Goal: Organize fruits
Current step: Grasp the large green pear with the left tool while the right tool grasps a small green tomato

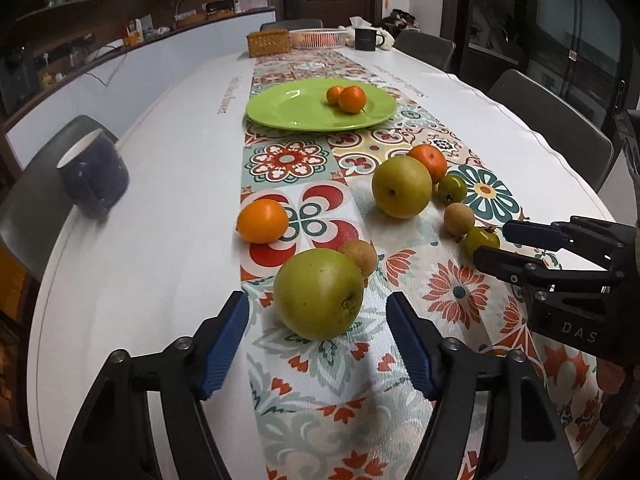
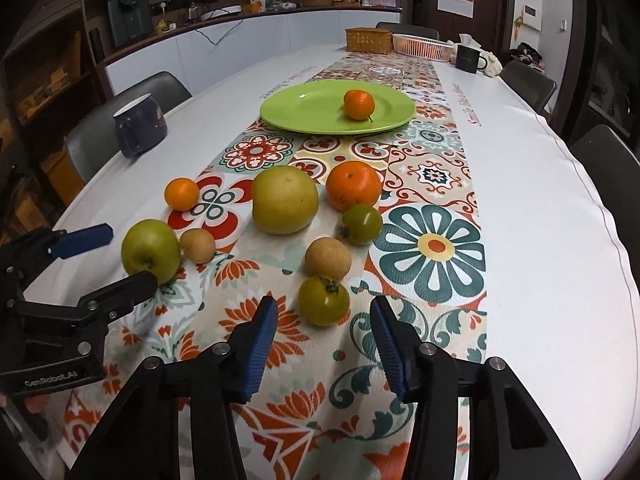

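Note:
A green apple [image 1: 319,294] lies on the patterned runner just ahead of my left gripper [image 1: 317,308]. The blue pads stand either side of it without touching, so the gripper is open. My right gripper [image 2: 324,306] is open around a small green fruit [image 2: 324,300], its pads clear of it. Farther back a green plate [image 1: 280,116] holds two oranges [image 1: 352,99]. Loose on the runner lie a large yellow-green fruit [image 2: 285,200], two oranges [image 2: 353,185] [image 2: 182,194], two small brown fruits [image 2: 328,258] [image 2: 197,245] and another small green fruit [image 2: 361,224].
A dark blue mug [image 1: 94,176] stands near the table's left edge. At the far end are a wicker box [image 1: 268,42], a white basket [image 1: 318,38] and a dark mug [image 1: 366,39]. Chairs [image 1: 552,120] line both sides of the table.

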